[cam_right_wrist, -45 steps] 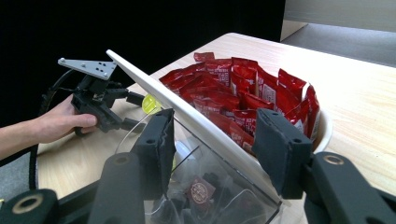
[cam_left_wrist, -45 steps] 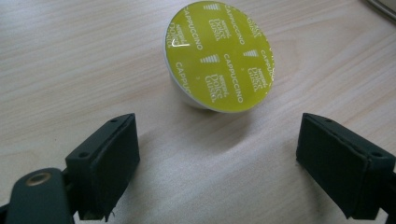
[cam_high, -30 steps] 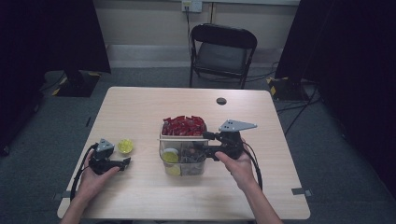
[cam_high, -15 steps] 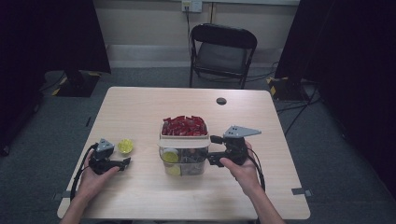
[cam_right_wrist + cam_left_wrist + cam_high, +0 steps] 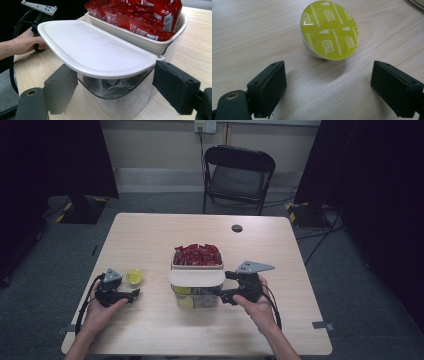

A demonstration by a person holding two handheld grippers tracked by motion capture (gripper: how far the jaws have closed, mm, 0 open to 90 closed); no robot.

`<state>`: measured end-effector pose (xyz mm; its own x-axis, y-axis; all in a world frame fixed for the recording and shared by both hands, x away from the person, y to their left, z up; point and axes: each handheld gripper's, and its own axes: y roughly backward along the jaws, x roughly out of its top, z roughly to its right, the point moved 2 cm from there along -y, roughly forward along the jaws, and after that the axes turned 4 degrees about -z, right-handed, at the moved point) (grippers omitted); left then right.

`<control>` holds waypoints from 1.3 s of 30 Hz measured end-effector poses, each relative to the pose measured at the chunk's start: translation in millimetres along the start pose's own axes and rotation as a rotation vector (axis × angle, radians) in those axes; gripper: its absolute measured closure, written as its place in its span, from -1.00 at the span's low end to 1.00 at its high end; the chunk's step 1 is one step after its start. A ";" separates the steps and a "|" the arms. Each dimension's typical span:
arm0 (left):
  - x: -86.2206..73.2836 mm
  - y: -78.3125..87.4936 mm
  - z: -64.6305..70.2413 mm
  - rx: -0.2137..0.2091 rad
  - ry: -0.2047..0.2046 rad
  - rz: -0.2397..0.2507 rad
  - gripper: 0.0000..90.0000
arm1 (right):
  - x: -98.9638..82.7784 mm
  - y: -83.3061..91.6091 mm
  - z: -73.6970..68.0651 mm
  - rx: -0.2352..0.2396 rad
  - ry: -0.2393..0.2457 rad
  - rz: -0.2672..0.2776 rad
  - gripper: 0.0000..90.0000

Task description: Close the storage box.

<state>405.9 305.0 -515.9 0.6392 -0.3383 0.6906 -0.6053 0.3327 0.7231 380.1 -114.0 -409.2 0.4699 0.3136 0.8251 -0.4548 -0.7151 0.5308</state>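
Lettering "CAPPUCCINO" on the yellow capsule [image 5: 329, 30] reads between left gripper [image 5: 339, 90] jaws.

A recording lab or studio: black curtains [image 5: 60, 160] on both sides, grey carpet [image 5: 45, 290], a lone folding chair [image 5: 237, 175], taped cables [image 5: 320, 240].

The container [image 5: 196, 290] stands on the table [image 5: 150, 240] near its middle. The packets [image 5: 196, 254] lie in its far tray; the lid [image 5: 196, 277] covers its near part. My right gripper [image 5: 226, 285] sits just right of the container, jaws toward it. My left gripper [image 5: 135, 293] rests well left of it. The capsule [image 5: 133, 277] lies on the table just beyond my left jaws. A chair [image 5: 235, 177] stands beyond the far edge.
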 end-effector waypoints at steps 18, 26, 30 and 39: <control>0.5 -0.4 -0.3 0.002 0.000 -0.001 -0.72 | -25.0 -12.7 8.2 0.000 -0.033 -0.041 -0.62; 0.5 -0.4 -0.3 0.002 0.000 -0.001 -0.72 | -28.2 -13.0 11.5 0.001 -0.043 -0.046 -0.63; 0.5 -0.5 -0.2 0.002 0.002 -0.001 -0.72 | -33.4 -12.8 12.9 0.005 -0.046 -0.056 -0.65; 0.5 -0.3 -0.5 0.002 -0.003 -0.004 -0.72 | -40.6 -13.0 14.4 -0.014 -0.051 -0.074 -0.62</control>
<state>406.7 305.2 -515.8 0.6402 -0.3424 0.6877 -0.6036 0.3295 0.7260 377.8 -126.4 -452.5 0.5403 0.3333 0.7727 -0.4277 -0.6820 0.5933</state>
